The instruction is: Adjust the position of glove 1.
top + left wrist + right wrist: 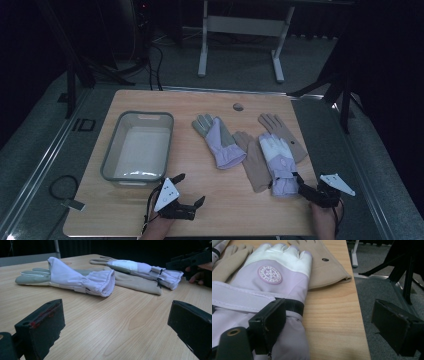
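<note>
Table: light wood, visible grain. Bin toward the left edge: grey rim, pale translucent walls. Glove at centre: lilac body and cuff, grey-green fingers. Glove near the right edge: lilac body, white fingers, round white-and-lilac snowflake badge, black strap at the wrist. Two tan gloves beneath and beside it: plain beige, one with a small dark stud. Left gripper and right gripper: black jaws, each topped by a pale grey plate.
</note>
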Available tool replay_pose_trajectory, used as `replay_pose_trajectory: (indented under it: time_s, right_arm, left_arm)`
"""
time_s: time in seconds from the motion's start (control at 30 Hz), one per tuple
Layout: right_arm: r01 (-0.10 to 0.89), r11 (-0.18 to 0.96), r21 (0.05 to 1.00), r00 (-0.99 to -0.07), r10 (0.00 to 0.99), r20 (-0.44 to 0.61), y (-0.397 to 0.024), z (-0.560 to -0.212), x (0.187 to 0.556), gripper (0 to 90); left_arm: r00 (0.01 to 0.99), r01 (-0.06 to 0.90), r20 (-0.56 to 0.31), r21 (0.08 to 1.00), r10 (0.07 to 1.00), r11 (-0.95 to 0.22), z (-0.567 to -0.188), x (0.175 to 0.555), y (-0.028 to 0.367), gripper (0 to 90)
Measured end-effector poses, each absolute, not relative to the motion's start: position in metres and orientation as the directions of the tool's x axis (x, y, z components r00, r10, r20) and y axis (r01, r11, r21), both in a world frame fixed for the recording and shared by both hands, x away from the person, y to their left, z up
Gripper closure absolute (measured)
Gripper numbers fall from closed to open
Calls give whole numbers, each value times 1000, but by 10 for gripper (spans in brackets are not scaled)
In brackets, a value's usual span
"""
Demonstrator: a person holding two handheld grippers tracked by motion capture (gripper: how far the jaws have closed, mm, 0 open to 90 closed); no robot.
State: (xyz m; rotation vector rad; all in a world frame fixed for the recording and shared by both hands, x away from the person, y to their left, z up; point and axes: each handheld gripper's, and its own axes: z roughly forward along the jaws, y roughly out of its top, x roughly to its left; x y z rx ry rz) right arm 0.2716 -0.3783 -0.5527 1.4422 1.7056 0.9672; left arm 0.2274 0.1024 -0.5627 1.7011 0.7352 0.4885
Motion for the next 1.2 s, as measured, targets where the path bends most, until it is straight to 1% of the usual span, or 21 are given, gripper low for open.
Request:
replay_pose_trajectory:
  time_s: [0.1,0.23,0.33,0.47,0.57,0.6,0.67,0.7,0.8,0.83,1.03,1.2]
  right_arm:
    - [488,96,868,-148,989,-26,-380,-551,272,125]
    - [544,80,835,-163,987,12,-383,-543,274,118]
    - [549,86,831,-171,985,12,-383,-539,276,116]
    - [556,69,829,-202,978,54,-382,-526,280,111]
    - [549,77,833,-224,973,58,-378,-516,282,116]
    - [560,67,826,-243,966,86,-378,-513,284,137]
    - [599,55,799,-297,942,157,-378,-507,290,134]
    - [601,52,797,-308,936,171,-376,-503,293,135]
    - [584,80,807,-298,947,121,-367,-493,299,125]
    - [584,85,807,-311,942,126,-364,-490,302,111]
    - [573,146,807,-362,928,90,-343,-475,317,113]
    - [547,223,807,-431,901,43,-320,-464,332,200]
  left_arm:
    - [717,220,-64,966,694,-138,-563,228,103,9]
    - [719,221,-69,966,691,-134,-563,228,103,10]
    - [722,221,-65,965,689,-140,-563,228,103,10]
    - [722,221,-67,965,688,-139,-563,228,103,10]
    - [724,222,-65,965,687,-143,-563,228,103,10]
    - [726,221,-63,964,685,-145,-563,228,103,10]
    - [727,220,-63,965,684,-145,-563,228,103,10]
    - [727,220,-63,965,684,-145,-563,228,103,10]
    - [727,222,-67,965,684,-142,-563,228,103,10]
    - [727,223,-67,964,683,-142,-563,228,103,10]
    - [728,223,-69,964,682,-141,-563,229,103,10]
    - [730,223,-71,965,680,-139,-563,229,103,10]
